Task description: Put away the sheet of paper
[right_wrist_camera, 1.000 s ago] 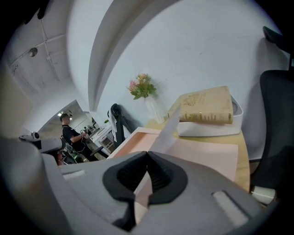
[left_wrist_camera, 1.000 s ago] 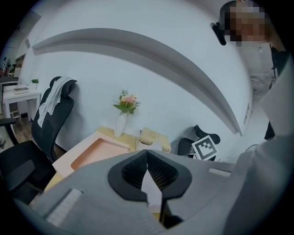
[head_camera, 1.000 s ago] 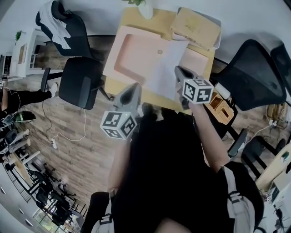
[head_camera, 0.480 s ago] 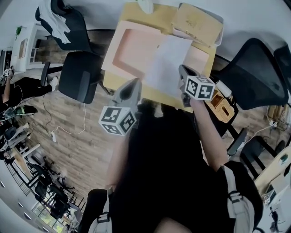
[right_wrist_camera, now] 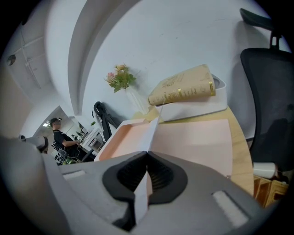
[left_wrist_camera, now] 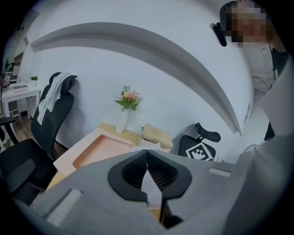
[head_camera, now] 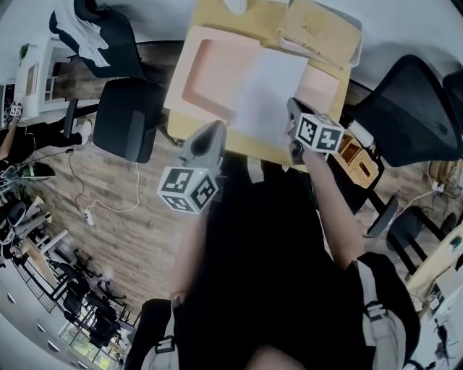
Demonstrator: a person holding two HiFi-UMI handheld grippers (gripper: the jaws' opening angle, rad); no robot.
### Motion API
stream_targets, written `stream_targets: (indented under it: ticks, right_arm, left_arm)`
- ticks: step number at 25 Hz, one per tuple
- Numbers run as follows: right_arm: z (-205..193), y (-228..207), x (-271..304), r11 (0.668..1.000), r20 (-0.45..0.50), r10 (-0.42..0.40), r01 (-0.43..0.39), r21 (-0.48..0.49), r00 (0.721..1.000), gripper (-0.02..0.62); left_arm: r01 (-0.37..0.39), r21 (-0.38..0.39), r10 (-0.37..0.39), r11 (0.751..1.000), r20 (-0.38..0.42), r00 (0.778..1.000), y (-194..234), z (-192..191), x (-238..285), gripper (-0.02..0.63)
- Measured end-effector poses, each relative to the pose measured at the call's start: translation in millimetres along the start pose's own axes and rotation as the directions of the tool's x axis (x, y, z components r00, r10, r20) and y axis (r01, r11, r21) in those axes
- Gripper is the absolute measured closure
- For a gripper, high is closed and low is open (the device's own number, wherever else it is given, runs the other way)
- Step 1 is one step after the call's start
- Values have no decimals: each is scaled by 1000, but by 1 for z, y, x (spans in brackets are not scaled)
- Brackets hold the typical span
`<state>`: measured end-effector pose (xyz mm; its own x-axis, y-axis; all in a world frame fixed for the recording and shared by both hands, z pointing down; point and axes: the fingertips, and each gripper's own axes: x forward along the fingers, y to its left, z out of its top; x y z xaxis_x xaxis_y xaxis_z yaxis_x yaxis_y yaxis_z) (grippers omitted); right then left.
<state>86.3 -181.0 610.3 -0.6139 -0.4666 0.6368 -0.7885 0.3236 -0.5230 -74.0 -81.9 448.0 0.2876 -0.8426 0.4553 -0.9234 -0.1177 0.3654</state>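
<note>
The sheet of paper lay spread over the worktop, its far part across the pink tray and its right side over a flat pink panel beside that tray. The right hand-held gripper was at the sheet's near right corner. In the right gripper view its jaws were pressed together on the paper's edge, so the sheet ran edge-on from between the pads out toward the tray. The left hand-held gripper was just beside the sheet's near left corner, over the worktop's front edge, well apart from the right one. In the left gripper view its jaws met at the tips, and a white sliver of the sheet showed through the gap below them; whether it touched the pads could not be told. Beyond the tray, a tan book-like object sat in a white tray at the worktop's far right corner, and a vase of flowers stood at the far edge against the wall. A black office chair stood to the left of the worktop and another to its right.
</note>
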Motion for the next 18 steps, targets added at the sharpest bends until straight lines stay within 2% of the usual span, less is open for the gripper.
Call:
stream_targets:
  ticks: [8,18]
  right_arm:
    - [0,18,26,995,-17,-91,92,33,996,592]
    - [-4,46,75,984,-36,-165,167,63,986,592]
  left_arm:
    - [70,-4,-70,998,-35,997,46,20,8,597]
    - [151,-9,-151,989,-94,984,105,37,20,597]
